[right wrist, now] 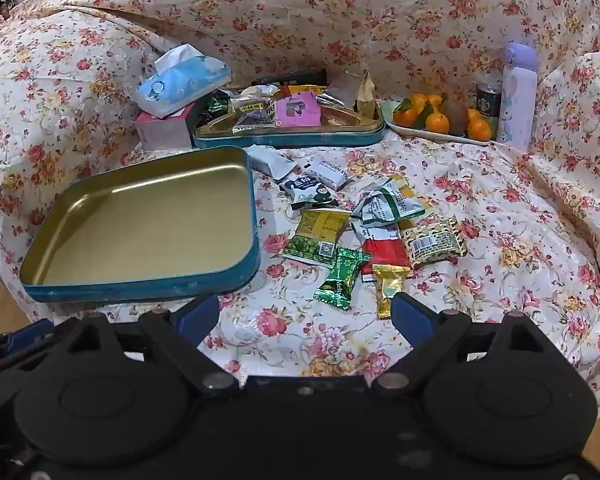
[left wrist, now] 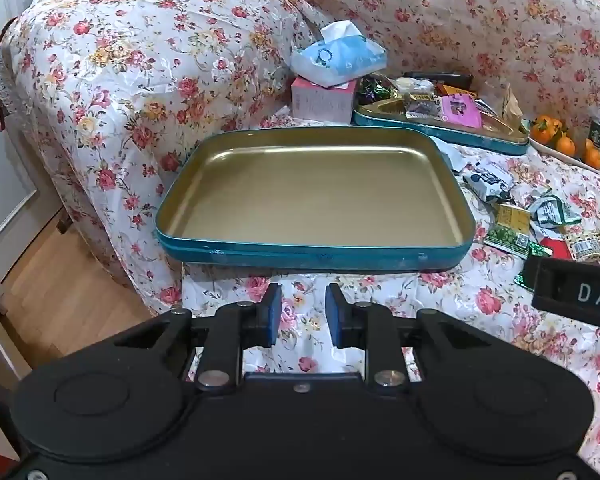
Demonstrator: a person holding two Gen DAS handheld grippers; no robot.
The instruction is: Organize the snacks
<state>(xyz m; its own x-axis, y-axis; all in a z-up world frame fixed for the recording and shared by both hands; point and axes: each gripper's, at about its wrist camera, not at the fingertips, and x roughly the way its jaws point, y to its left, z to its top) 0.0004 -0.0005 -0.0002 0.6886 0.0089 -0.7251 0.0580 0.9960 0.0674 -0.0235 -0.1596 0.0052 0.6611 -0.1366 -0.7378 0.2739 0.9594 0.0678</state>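
A shallow blue tin (right wrist: 140, 284) with a gold inside sits near the left of a sofa (right wrist: 500, 208) draped in flowered cloth; nothing lies in it, and its near wall reaches the front edge of the seat. Behind it, against the sofa back, a second blue tin (right wrist: 288, 140) holds a heap of wrapped snacks, among them a pink packet (right wrist: 298, 114) and a dark green foil sweet (right wrist: 216, 105). Left of that far tin a blue tissue pack (right wrist: 182, 80) rests on a pink box (right wrist: 164, 132); right of it a pale plate (right wrist: 428, 134) carries oranges (right wrist: 438, 122), with a dark can (right wrist: 488, 104) and a lilac bottle (right wrist: 518, 96) just beside it.

The loose snacks (right wrist: 364, 232) lie scattered on the seat to the right of the empty tin: white packets nearest the far tin, then a green and yellow packet (right wrist: 320, 236), a red one (right wrist: 384, 250), a patterned gold one (right wrist: 434, 242), a green foil sweet (right wrist: 342, 278) and a gold foil sweet (right wrist: 388, 284) nearest the camera.

The left tool (left wrist: 303, 312) hovers just in front of the empty tin's near wall, its blue pads partly apart with nothing between them; the right tool (right wrist: 304, 308) hangs over the near seat with its jaws spread wide, the gold foil sweet just beside its right finger, nothing gripped.
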